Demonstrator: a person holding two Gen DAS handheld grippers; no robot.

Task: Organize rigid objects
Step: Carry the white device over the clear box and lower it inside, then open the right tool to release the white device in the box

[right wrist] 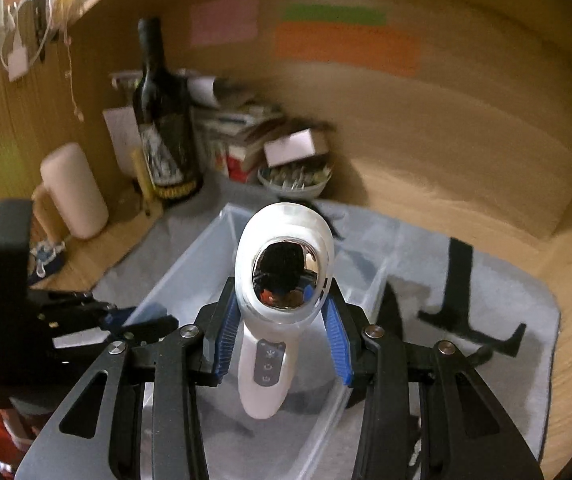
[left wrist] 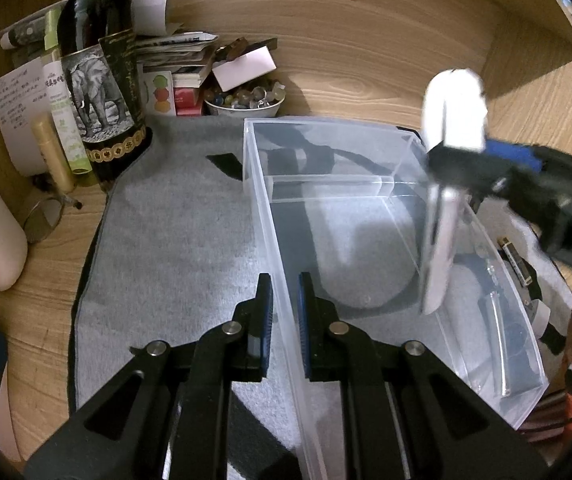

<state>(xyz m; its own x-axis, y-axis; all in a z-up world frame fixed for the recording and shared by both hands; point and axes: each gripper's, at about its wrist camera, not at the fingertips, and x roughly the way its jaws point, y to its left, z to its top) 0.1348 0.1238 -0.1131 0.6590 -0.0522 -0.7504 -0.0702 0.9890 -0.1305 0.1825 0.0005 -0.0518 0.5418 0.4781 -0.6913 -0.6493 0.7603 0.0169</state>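
A clear plastic bin [left wrist: 365,200] with an inner divider stands on a grey mat [left wrist: 174,240]. My left gripper [left wrist: 286,320] is shut on the bin's left wall, one finger on each side. My right gripper [right wrist: 282,328] is shut on a white handheld device [right wrist: 282,280] with a mirrored oval head and a button panel. It holds the device above the bin [right wrist: 190,280], handle pointing down. In the left wrist view the device [left wrist: 449,128] hangs over the bin's right side. The right wrist view also shows my left gripper [right wrist: 142,320] on the bin's wall.
A dark wine bottle [left wrist: 98,80], tubes, stacked papers and a bowl of small items [left wrist: 246,100] crowd the back left corner. A battery [left wrist: 515,258] lies right of the bin. Black straps [right wrist: 461,292] lie on the mat. Wooden walls enclose the desk.
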